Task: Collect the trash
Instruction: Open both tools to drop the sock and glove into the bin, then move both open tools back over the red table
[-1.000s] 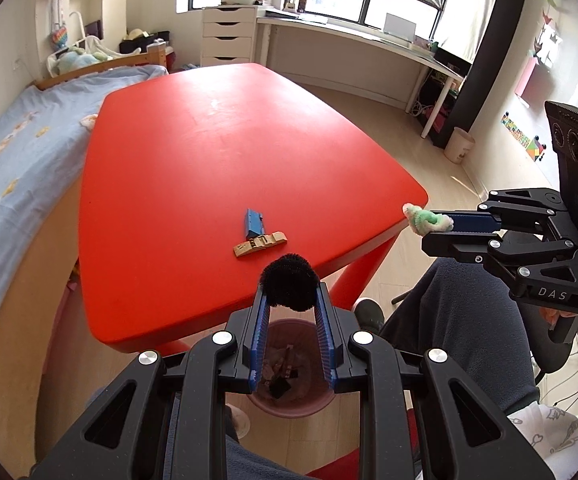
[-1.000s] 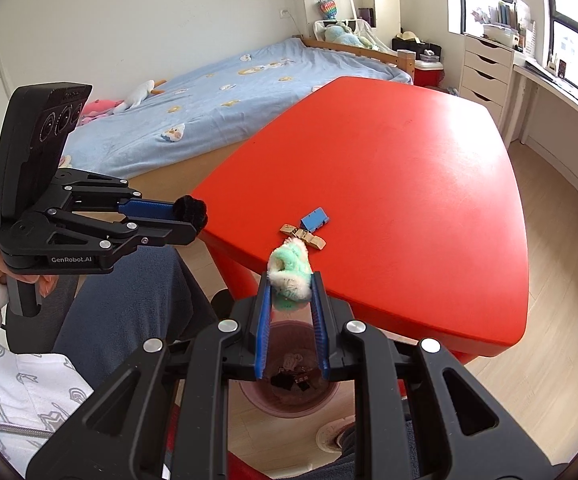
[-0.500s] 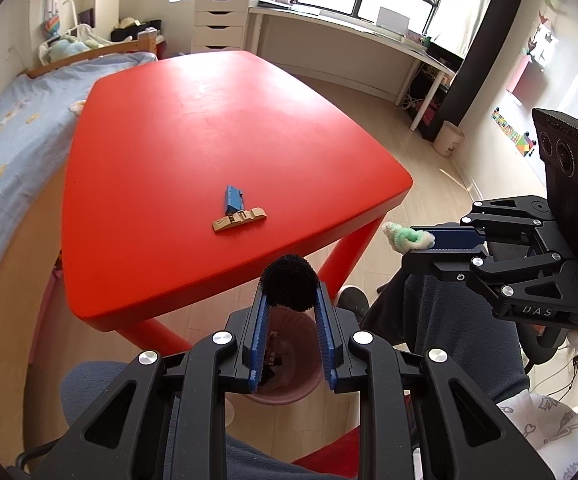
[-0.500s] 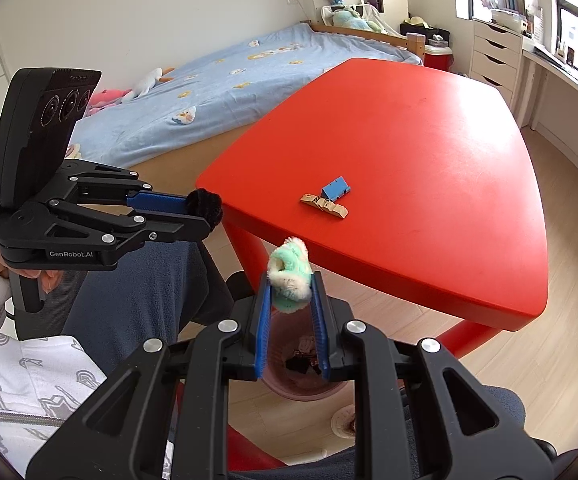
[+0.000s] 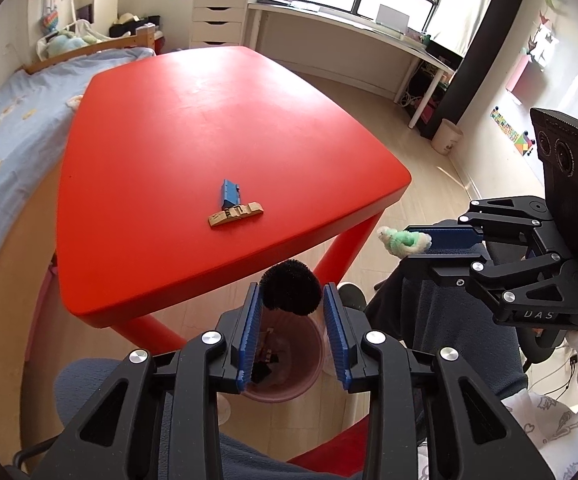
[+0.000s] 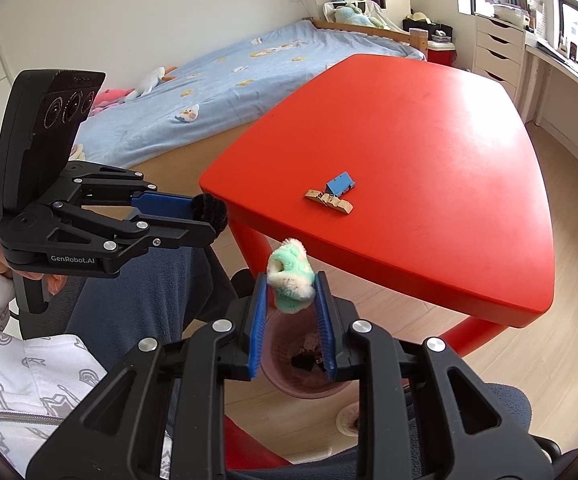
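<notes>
My left gripper (image 5: 291,300) is shut on a black fuzzy pom-pom (image 5: 290,288), held over a pink trash bin (image 5: 289,368) on the floor below the red table (image 5: 193,140). My right gripper (image 6: 291,292) is shut on a green-and-white fuzzy ball (image 6: 291,280), also above the pink trash bin (image 6: 305,360), which holds dark scraps. A blue clip (image 5: 230,193) and a wooden clothespin (image 5: 236,214) lie together on the table near its front edge. The left gripper shows in the right wrist view (image 6: 213,216); the right gripper shows in the left wrist view (image 5: 401,240).
A bed (image 6: 225,76) with a blue sheet stands beside the table. A white drawer unit (image 5: 219,20) and a long desk (image 5: 349,36) stand under the windows. The person's legs (image 5: 441,320) sit between the grippers and the table leg (image 5: 349,248).
Both grippers have pulled back from the table and dropped lower over the pink bin. Each still holds its fuzzy ball. The left jaws look slightly wider apart.
</notes>
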### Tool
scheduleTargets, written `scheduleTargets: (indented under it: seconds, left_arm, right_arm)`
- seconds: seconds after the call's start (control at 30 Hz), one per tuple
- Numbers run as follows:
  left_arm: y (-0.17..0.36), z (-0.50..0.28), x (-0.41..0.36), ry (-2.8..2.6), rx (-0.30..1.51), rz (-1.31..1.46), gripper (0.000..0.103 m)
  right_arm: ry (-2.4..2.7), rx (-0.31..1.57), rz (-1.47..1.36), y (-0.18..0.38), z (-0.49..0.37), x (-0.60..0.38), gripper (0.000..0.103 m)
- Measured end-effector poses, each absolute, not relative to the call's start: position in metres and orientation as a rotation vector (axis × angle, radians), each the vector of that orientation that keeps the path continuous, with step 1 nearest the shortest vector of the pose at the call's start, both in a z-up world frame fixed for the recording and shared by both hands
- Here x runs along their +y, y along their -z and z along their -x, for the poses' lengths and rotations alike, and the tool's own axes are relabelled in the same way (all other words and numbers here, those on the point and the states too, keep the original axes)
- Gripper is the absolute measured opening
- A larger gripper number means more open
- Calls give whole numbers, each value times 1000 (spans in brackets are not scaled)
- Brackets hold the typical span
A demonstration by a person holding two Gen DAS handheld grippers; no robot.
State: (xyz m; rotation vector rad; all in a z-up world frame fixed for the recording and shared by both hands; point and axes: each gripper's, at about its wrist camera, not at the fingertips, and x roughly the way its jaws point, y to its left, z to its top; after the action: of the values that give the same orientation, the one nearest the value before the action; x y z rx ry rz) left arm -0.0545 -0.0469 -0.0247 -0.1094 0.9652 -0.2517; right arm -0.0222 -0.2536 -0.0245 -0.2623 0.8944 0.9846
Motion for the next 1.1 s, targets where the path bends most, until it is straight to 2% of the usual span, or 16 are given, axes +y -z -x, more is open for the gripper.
scheduleTargets:
  seconds: [0.03,0.07,0.1,0.2,0.27,0.5,1.1]
  left_arm:
    - [25,54,-45,248,964,116,57]
    - [25,55,-43,242,961,126,74]
    - [24,55,-41,239,954,141,88]
    - [23,54,-37,213,947,150,92]
    - [23,53,-34,199,950,160,95]
    - [24,51,-30,167,968,170,95]
    - [23,40,-24,162,978,183,95]
  right_arm:
    - [-980,893,267,25,21,-254,52]
    - [-978,890,266,25,21,-254,65]
    - [-980,889,260,25,21,-255,73]
    - [-970,886,249,25,19,-258,91]
    - [-973,887,242,26,18,-258,94]
    - [-970,897,240,25,16,-258,99]
    - [-977,919,226,32,7,-258,100]
